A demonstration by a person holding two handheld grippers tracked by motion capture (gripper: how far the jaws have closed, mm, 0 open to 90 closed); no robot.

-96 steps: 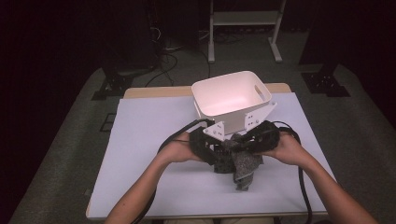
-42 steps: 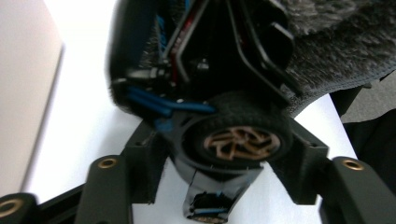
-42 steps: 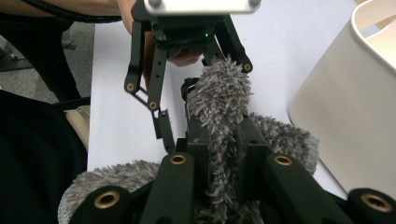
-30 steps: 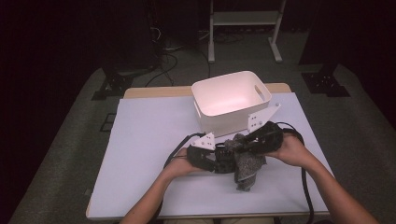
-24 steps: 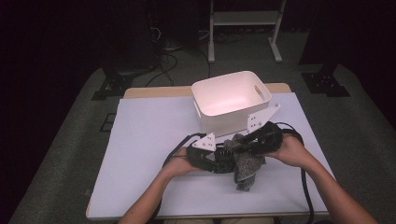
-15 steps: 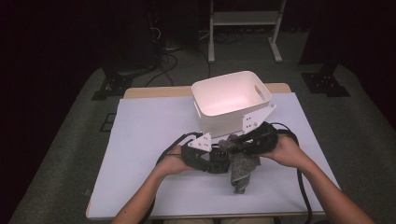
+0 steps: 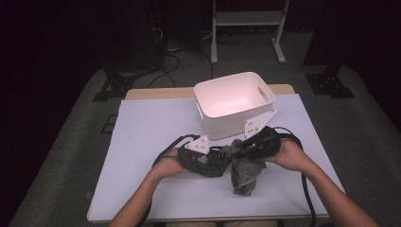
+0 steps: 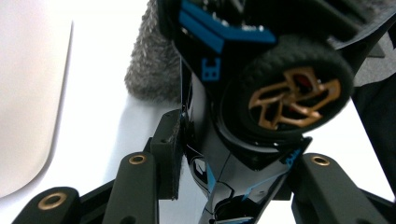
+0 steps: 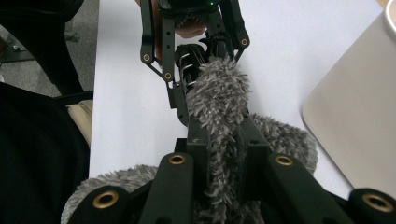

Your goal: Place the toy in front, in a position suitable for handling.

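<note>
- The toy car (image 8: 243, 116) sits pinched between the jaws of the left gripper (image 7: 213, 163), just in front of the white bin (image 7: 234, 101), on the person's side of it. In the left gripper view the car's long body runs along the jaws, away from the camera, one gold-spoked wheel (image 8: 292, 95) facing out.
- The right gripper (image 7: 253, 149) is pressed together on a grey fuzzy cloth (image 7: 243, 172), which hangs from it down towards the white mat (image 7: 142, 142), also just in front of the bin.
- The two grippers point at each other. In the right gripper view (image 9: 219, 154) the cloth (image 9: 217, 100) reaches straight ahead to the car's end, so I judge the coming move turns on that short line.
- The right hand is slightly nearer the bin.
- The high view shows the bin's opening; the gripper views show cloth against car.
</note>
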